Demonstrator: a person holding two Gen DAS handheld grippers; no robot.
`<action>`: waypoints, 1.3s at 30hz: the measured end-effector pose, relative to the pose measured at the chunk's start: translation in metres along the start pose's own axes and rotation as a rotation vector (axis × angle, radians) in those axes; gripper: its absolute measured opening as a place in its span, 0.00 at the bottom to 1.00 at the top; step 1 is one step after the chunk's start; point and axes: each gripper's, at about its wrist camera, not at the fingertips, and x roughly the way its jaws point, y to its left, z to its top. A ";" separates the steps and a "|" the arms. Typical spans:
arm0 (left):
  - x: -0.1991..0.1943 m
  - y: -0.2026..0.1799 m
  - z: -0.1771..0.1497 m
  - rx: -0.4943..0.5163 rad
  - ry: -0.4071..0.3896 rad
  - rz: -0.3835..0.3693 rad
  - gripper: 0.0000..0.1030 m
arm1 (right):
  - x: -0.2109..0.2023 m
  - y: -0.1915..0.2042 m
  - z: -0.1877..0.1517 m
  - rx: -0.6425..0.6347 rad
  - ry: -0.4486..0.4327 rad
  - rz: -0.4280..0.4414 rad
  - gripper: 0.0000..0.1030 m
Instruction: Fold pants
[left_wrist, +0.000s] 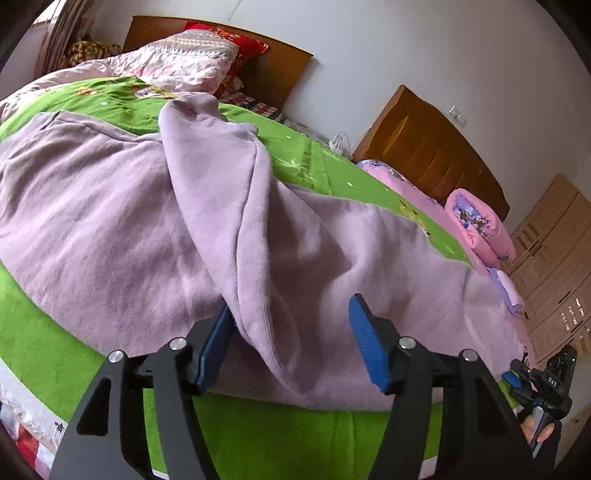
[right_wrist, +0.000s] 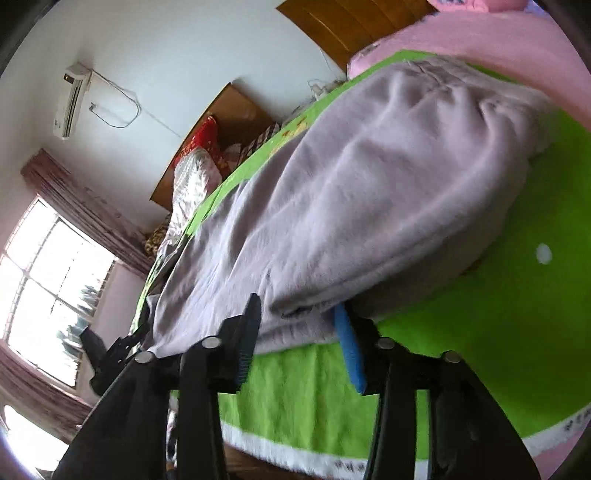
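Pants (left_wrist: 110, 221): lilac fleece, spread across the green blanket (left_wrist: 277, 435) on the bed, near the front edge. One part is flipped over the rest and forms a raised ridge running from far centre down toward the left hand-held gripper (left_wrist: 291, 339). The fabric is rumpled, not flat.

Left hand-held gripper: jaws wide apart, blue pads (left_wrist: 369, 343) showing. The folded ridge's hem hangs down between the two fingers. Left pad sits against or just beside the fold; right pad is clear of it with a gap. Nothing clamped.

Right hand-held gripper (right_wrist: 295, 332): at the pants (right_wrist: 369, 192) edge closest to the camera in the right wrist view. Jaws well apart, with the cloth's thick rolled edge lying between the fingers. The blue pad (right_wrist: 351, 354) on one side is partly tucked under the cloth. Can't tell if either pad is actually pressing the fabric; it doesn't look pinched.

In the left wrist view the right hand-held gripper (left_wrist: 539, 380) shows at far right, low, at the other end of the front edge. The two are well apart along the same side of the bed.

Around: pink quilt (left_wrist: 177, 62) and red pillow (left_wrist: 240, 44) at the wooden headboard (left_wrist: 258, 55), rolled pink bedding (left_wrist: 480, 229) on the right side, wardrobe (left_wrist: 554, 258) beyond. The right wrist view shows a window (right_wrist: 51, 288) and a wall AC unit (right_wrist: 72, 99).
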 end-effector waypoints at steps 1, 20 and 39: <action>0.000 -0.001 0.000 0.006 -0.001 0.012 0.25 | 0.001 -0.001 0.002 0.001 -0.009 -0.014 0.17; -0.050 -0.016 0.007 0.092 -0.225 0.306 0.51 | -0.060 0.028 -0.013 -0.160 -0.134 -0.287 0.38; 0.234 -0.231 0.068 0.543 0.310 -0.192 0.78 | 0.093 0.013 0.134 -0.615 0.264 -0.469 0.68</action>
